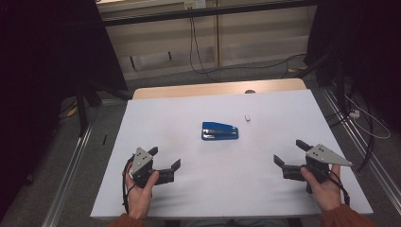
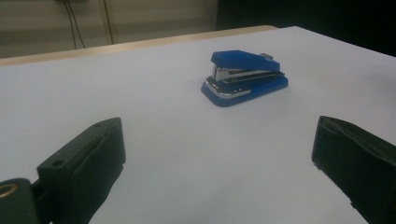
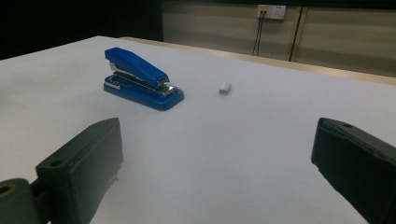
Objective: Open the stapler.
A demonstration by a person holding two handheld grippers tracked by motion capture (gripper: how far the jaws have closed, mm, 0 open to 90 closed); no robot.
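A: Left tongs & right tongs both wide apart, nothing in either, low over the near part of the tabletop, at abt 7 and 5 o'clock from centre.

B: And the stapler?

A: Blue stapler lies flat near the tabletop's middle, well apart from both tongs. From the left tongs it's at abt 1 o'clock, from the right at abt 11. In the left gripper view the stapler sits ahead, a bit right of centre btwn the jaws; in the right gripper view it is off to the left.

B: How'll it handle?

A: Prob. stiff, plastic shell w/ metal inside, moderately heavy for its size. Top arm is hinged, so squeezing top-to-bottom could make it give or fire. Smooth shell, might slip. Better to clamp across the two long sides, near the middle, base incl.

B: Anything further out?

A: Small white block, just past the stapler at abt 1 o'clock from it, not touching. Can't tell what it is. Beyond that, the wooden far edge of the tabletop.
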